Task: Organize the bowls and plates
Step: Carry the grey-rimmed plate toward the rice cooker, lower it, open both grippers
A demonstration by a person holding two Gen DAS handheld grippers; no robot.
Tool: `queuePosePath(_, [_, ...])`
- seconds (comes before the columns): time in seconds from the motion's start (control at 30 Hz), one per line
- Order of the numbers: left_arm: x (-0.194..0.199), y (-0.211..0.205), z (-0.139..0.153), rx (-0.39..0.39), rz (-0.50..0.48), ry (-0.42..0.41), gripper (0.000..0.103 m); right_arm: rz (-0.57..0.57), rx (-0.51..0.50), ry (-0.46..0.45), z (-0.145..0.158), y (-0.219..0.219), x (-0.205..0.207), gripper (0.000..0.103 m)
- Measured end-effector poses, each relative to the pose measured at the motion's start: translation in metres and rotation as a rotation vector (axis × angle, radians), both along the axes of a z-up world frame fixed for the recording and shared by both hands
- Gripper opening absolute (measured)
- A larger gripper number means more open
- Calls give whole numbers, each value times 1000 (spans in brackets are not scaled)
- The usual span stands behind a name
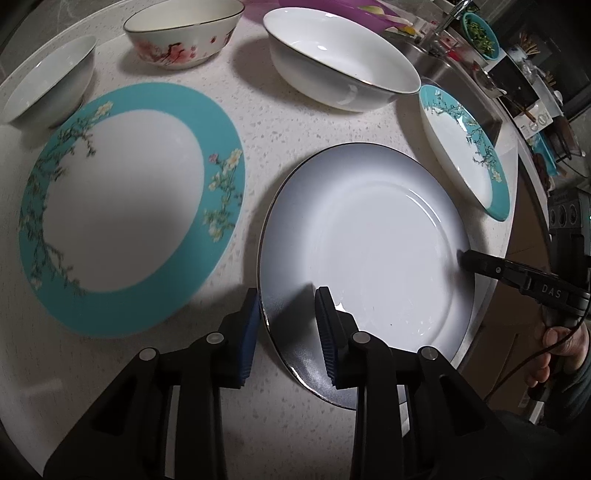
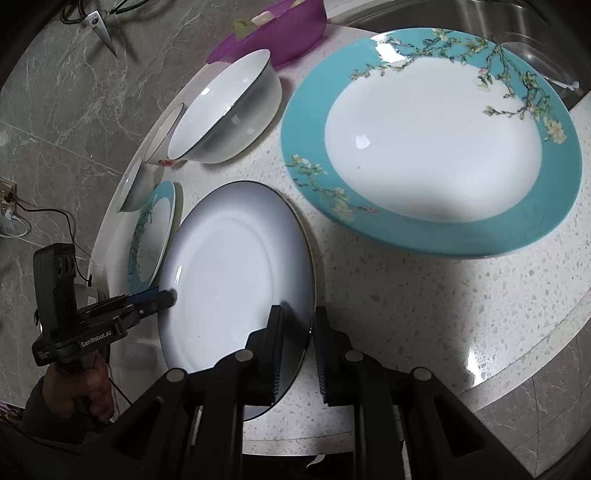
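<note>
The white plate (image 1: 365, 254) lay flat on the speckled counter (image 1: 258, 110), close to its rounded edge, and both tongs straddled its rim from opposite sides. The left gripper (image 1: 286, 332) had its blue pads apart, one outside the rim and one over the plate's face at about 7 o'clock. The right gripper (image 2: 295, 354) stood the same way at the plate's 4 o'clock in its own view, its fingers apart, not yet pinching.

To do this step well, I judged both should close evenly on the thin rim, then lift level together, since glazed china would likely slip from a shallow bite.

Outward from the plate, the teal-rimmed plate (image 1: 129, 210) sat at 9 o'clock, just beside it, and seemed a likely base for stacking. A second teal-rimmed plate (image 1: 469, 147) lay at 2 o'clock, near the sink (image 2: 480, 22). The large white bowl (image 1: 343, 62) stood at 12 o'clock, the flowered bowl (image 1: 184, 33) at 11, and a small white bowl (image 1: 48, 81) at 10, all well clear of the lift path.
</note>
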State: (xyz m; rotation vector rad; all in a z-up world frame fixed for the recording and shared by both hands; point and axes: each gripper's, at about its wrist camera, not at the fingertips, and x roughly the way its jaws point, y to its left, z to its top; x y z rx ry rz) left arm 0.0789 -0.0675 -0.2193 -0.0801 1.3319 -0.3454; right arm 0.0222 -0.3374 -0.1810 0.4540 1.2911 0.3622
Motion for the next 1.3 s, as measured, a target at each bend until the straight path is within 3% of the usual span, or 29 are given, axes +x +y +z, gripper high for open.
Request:
queuePosePath(0.3, [-40,32,9,-5,56,23,27,76,-20,10,14,29,-12,18])
queuePosePath(0.57, [-97,85,26,-1,130,49,27,175,-11,21,23,74,-25,18])
queuePosePath(0.9, [-159,161,24,-5,233,99,27,306,-1,49,13,143,-34,18])
queuePosePath(1.3, [-187,228,10,9,305,111,27,399,-6,52,-6,201,-31,18])
